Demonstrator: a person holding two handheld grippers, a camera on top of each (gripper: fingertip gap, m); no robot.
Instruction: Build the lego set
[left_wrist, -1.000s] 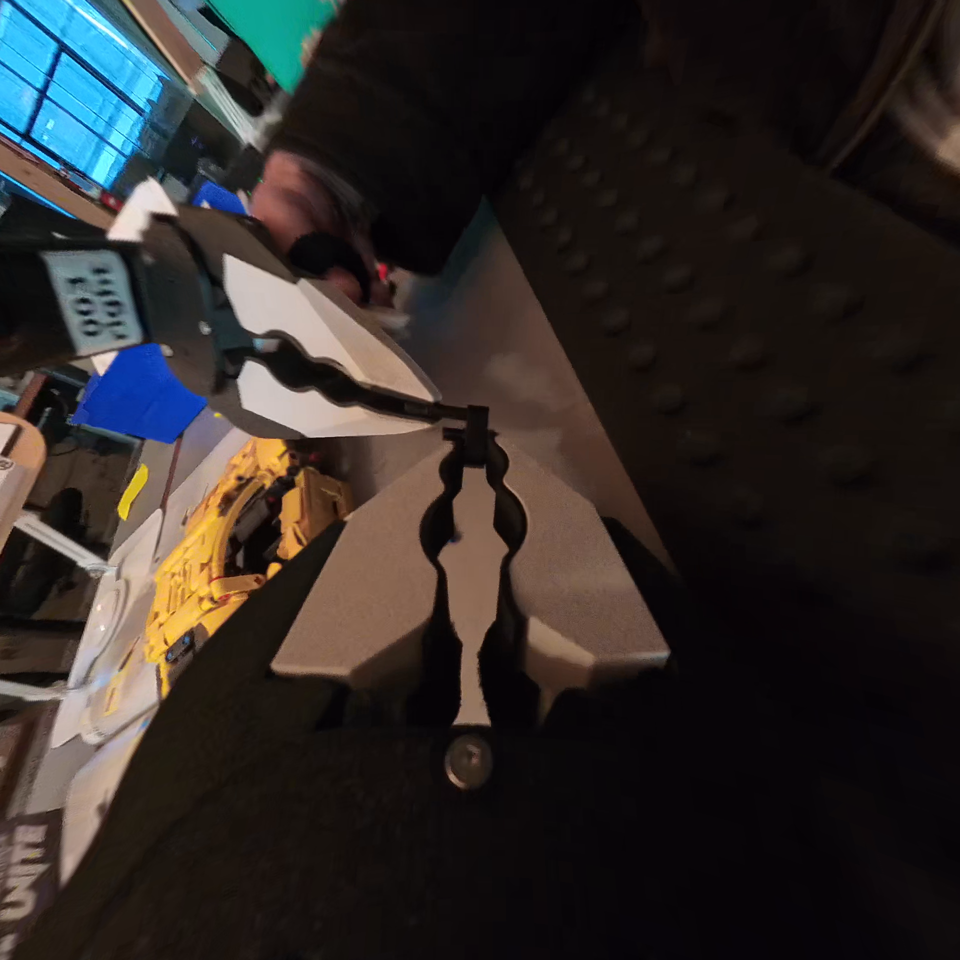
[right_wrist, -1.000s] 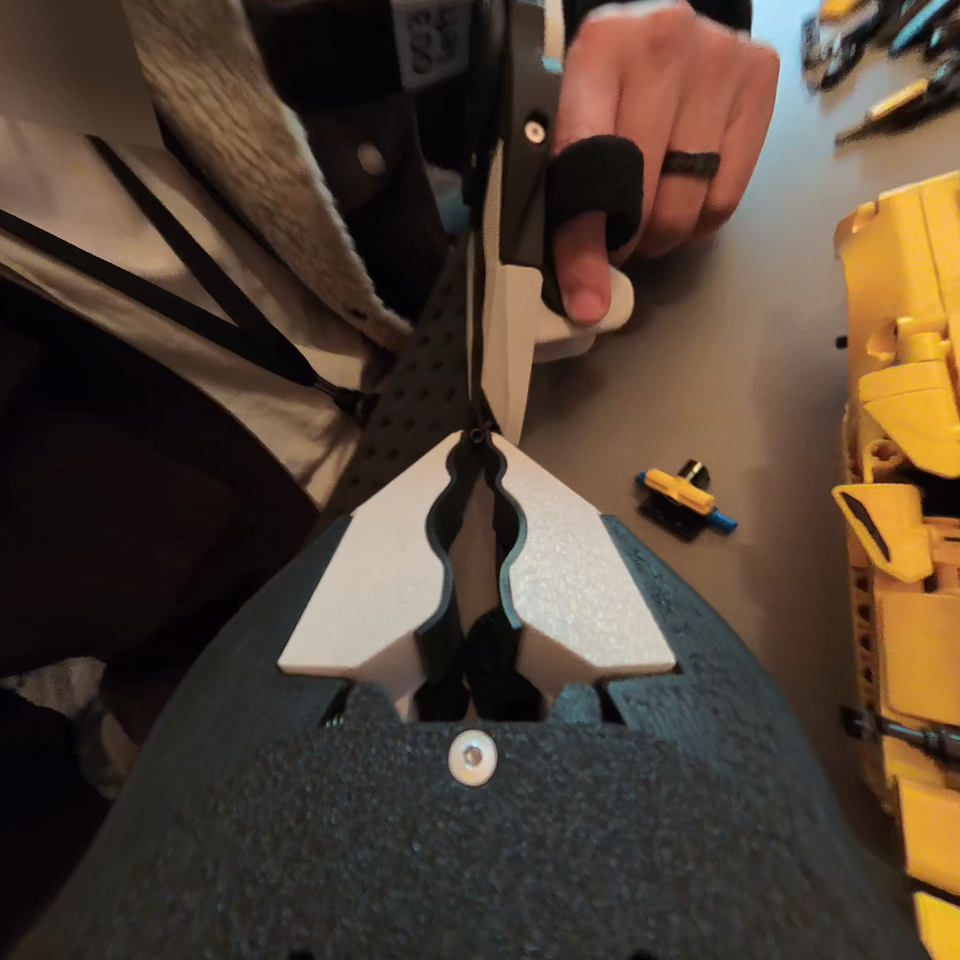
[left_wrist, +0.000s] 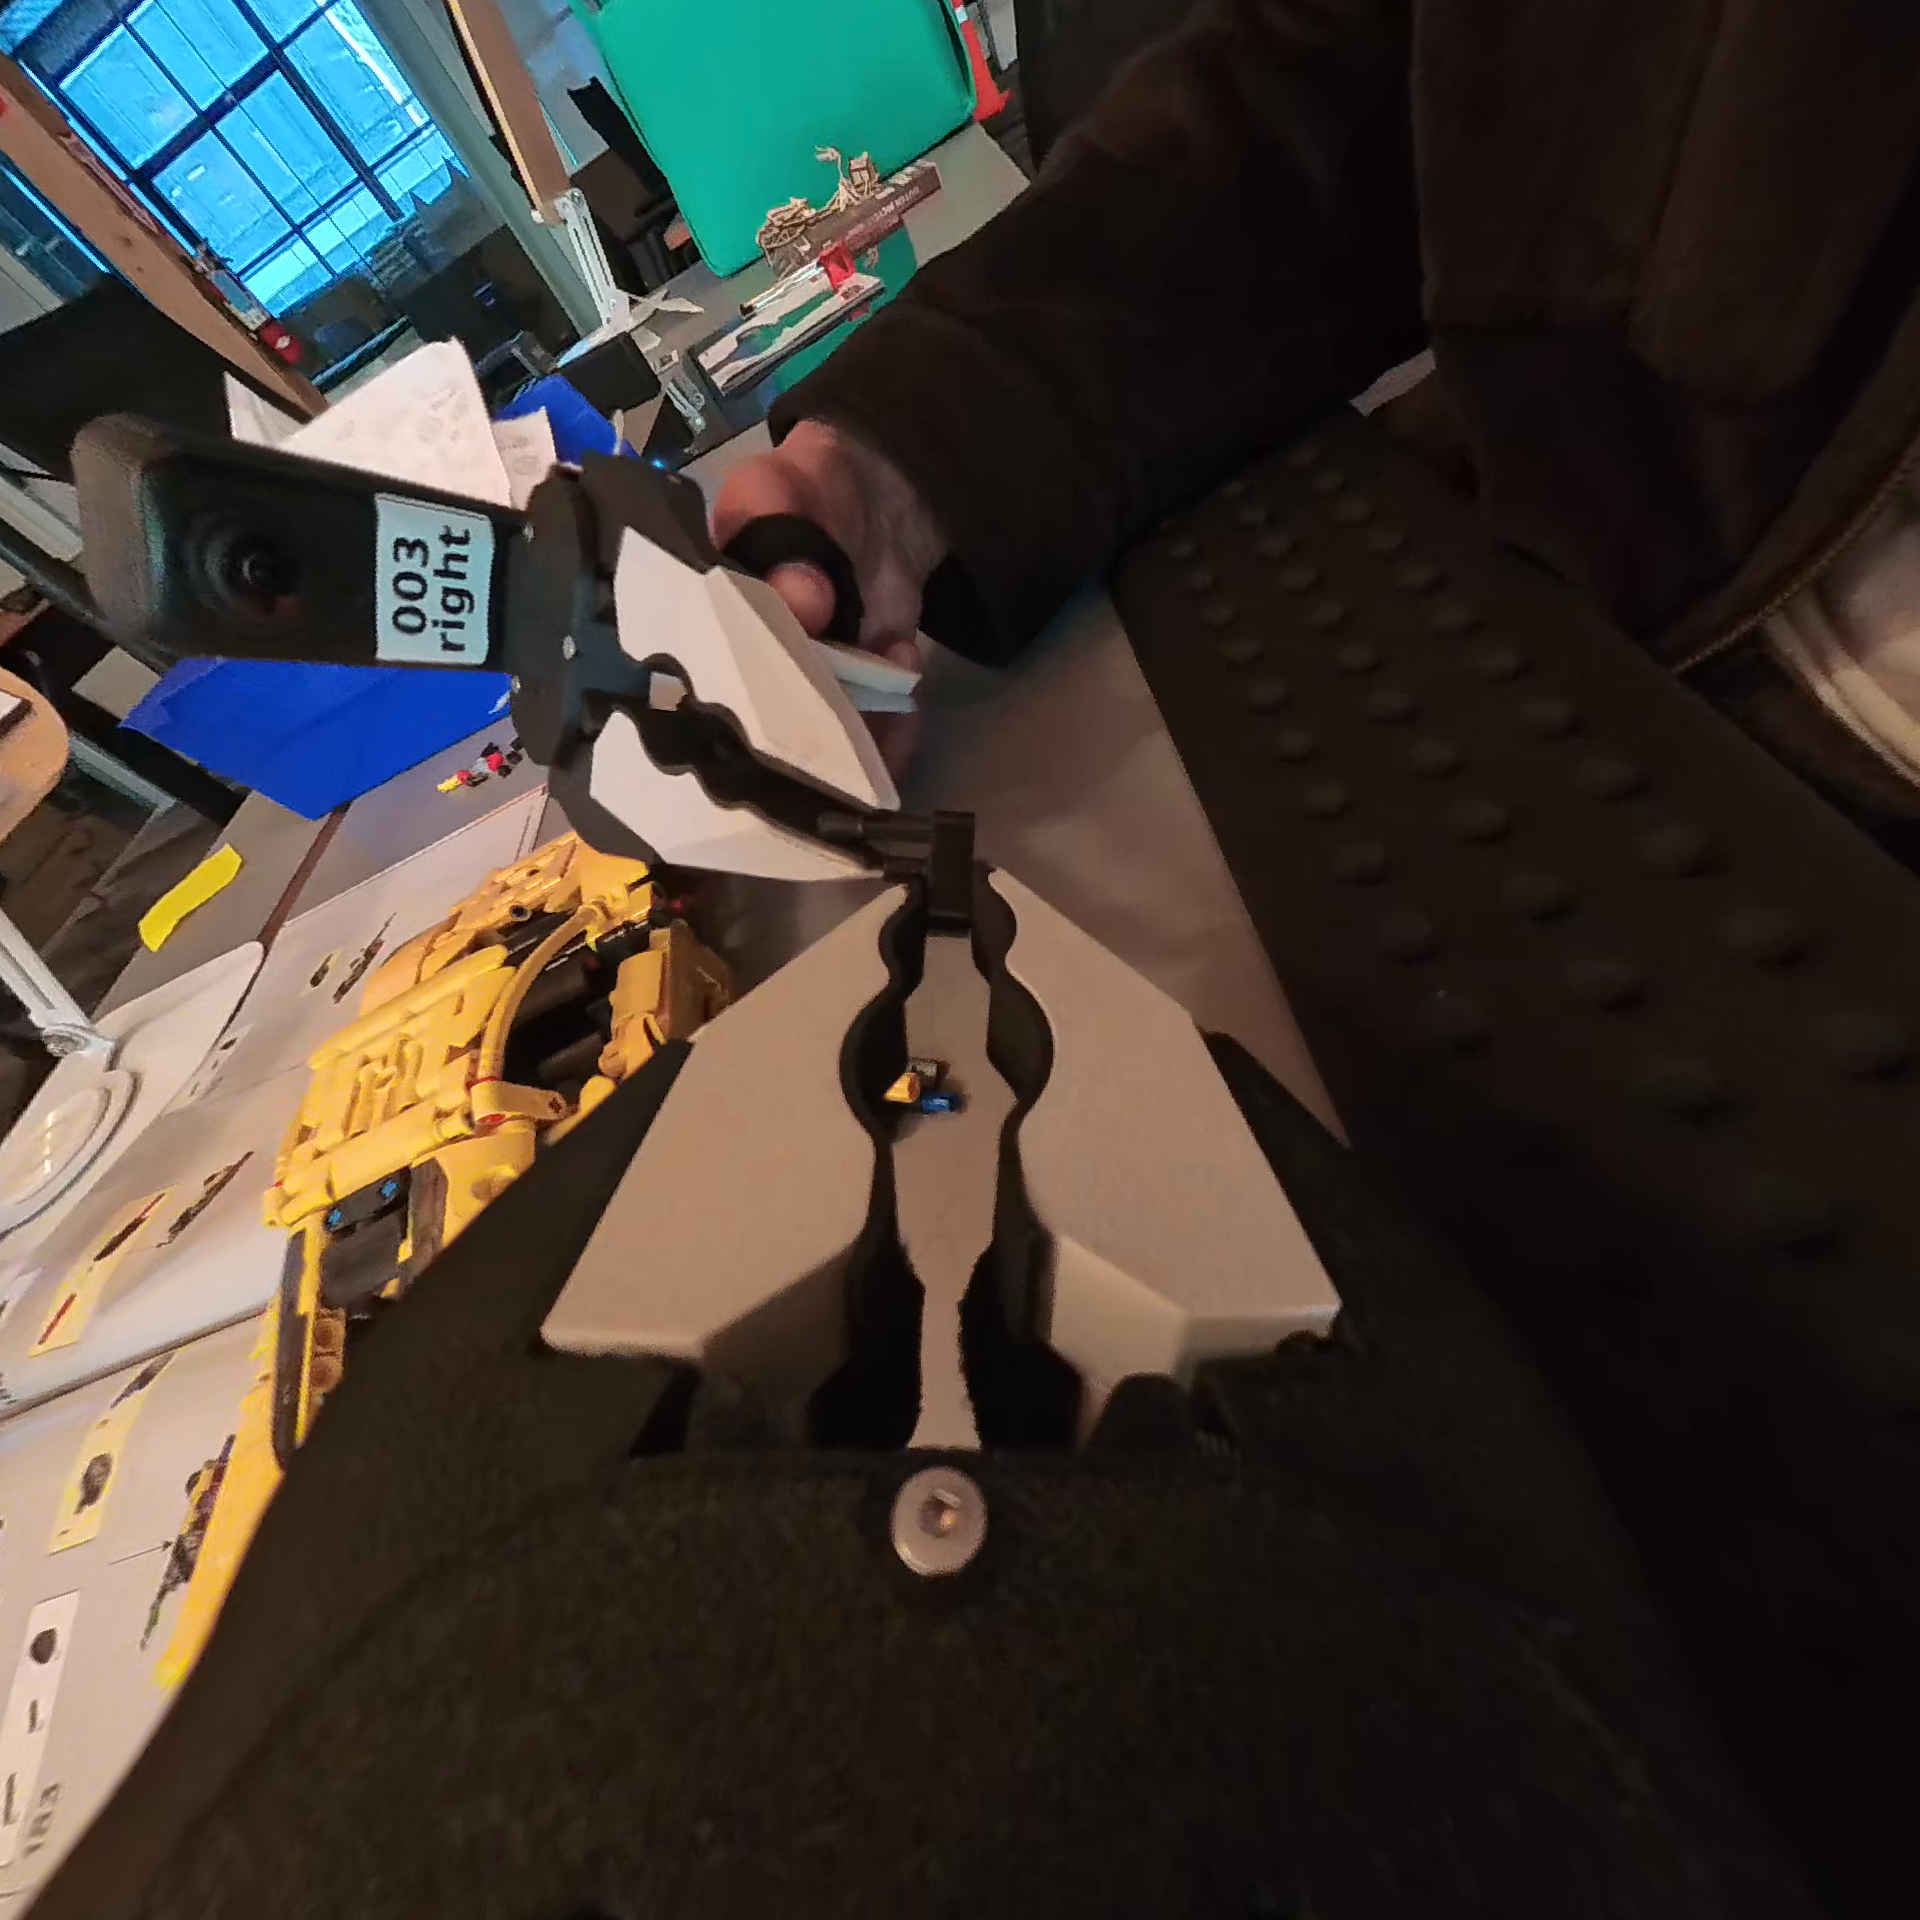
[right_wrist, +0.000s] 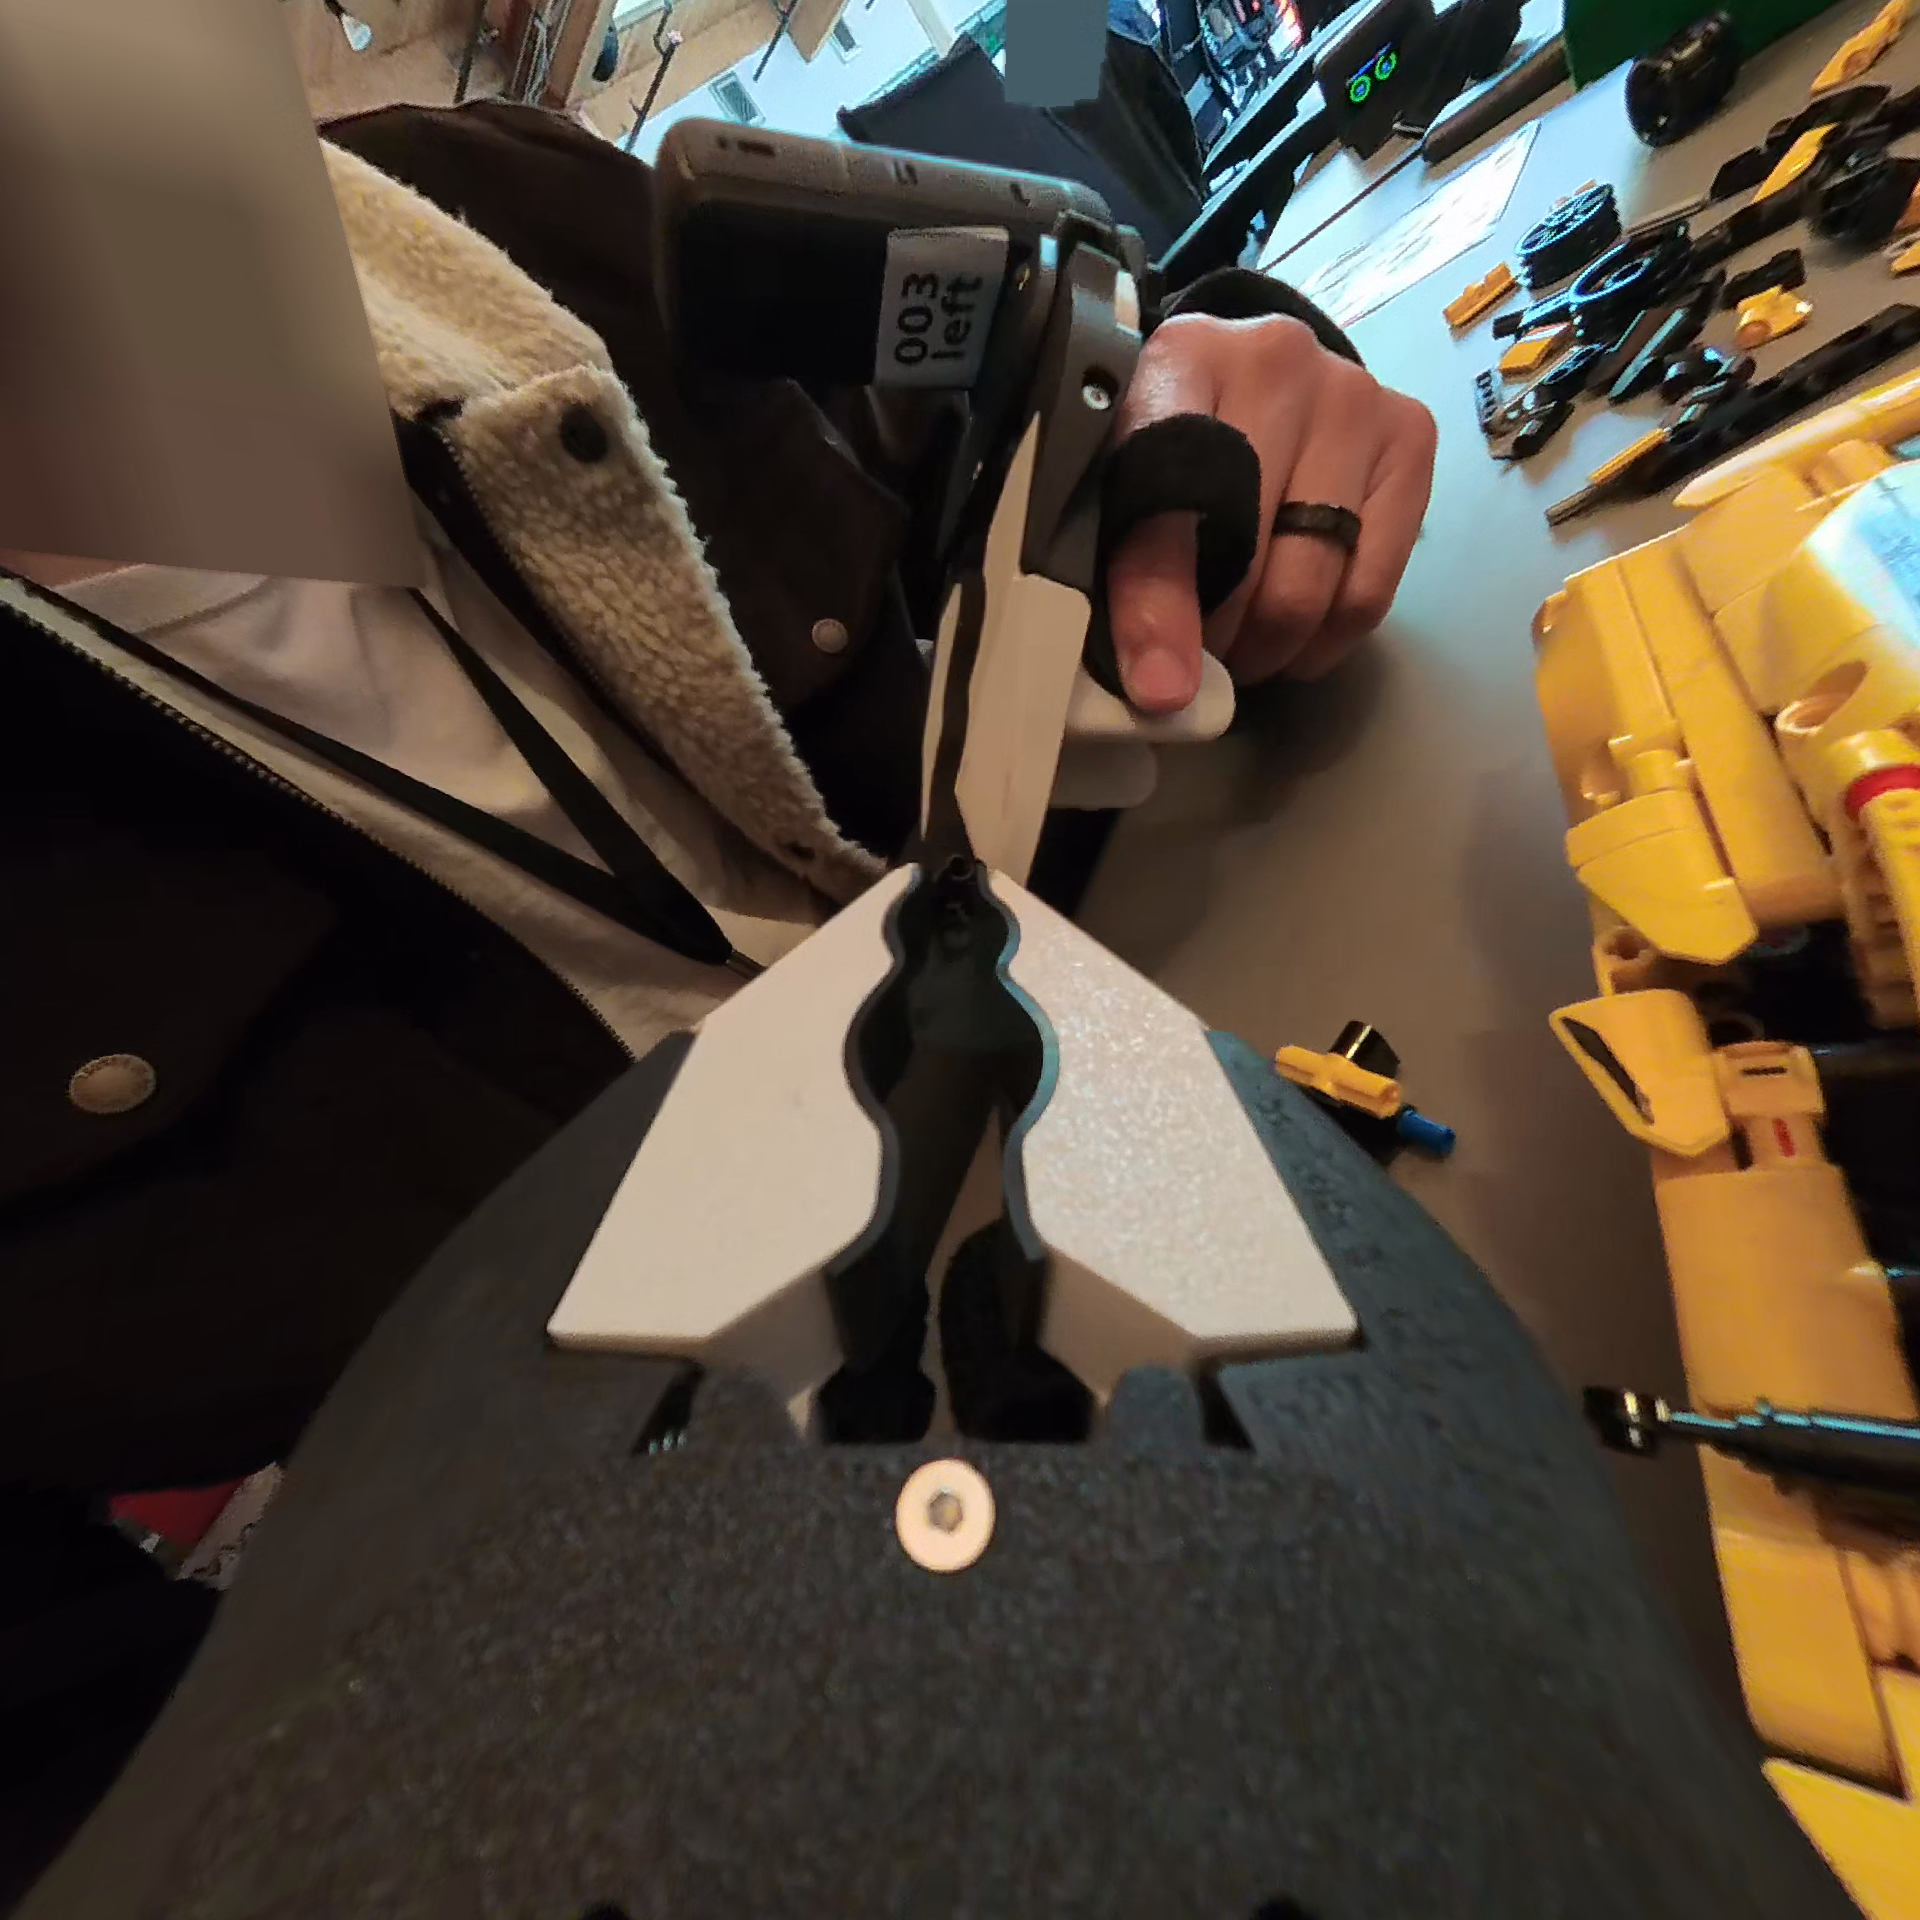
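Observation:
My left gripper (left_wrist: 951, 902) is shut on a small black connector piece (left_wrist: 952, 857), held above the grey table. My right gripper (left_wrist: 878, 840) comes in from the left, shut on a short black pin (left_wrist: 854, 828) whose end meets that connector. In the right wrist view, my right gripper (right_wrist: 956, 883) pinches the pin (right_wrist: 956, 871), and the left gripper (right_wrist: 968, 836) comes down from above, tip to tip with it. The large yellow lego vehicle (left_wrist: 416, 1091) lies on the table to the side; it also shows in the right wrist view (right_wrist: 1745, 831).
A small yellow, black and blue sub-assembly (right_wrist: 1351, 1081) lies on the table (right_wrist: 1299, 831) next to the vehicle. Several loose black and yellow parts (right_wrist: 1662, 291) lie farther off. Instruction sheets (left_wrist: 125, 1247), a blue bin (left_wrist: 312, 717) and a black dotted mat (left_wrist: 1507, 831) surround the work area. Left and right tips are no more than a few centimetres apart.
Both grippers stay shut and tip to tip on the black pieces. Both have tilted and shifted a little, so more of the room and table shows.

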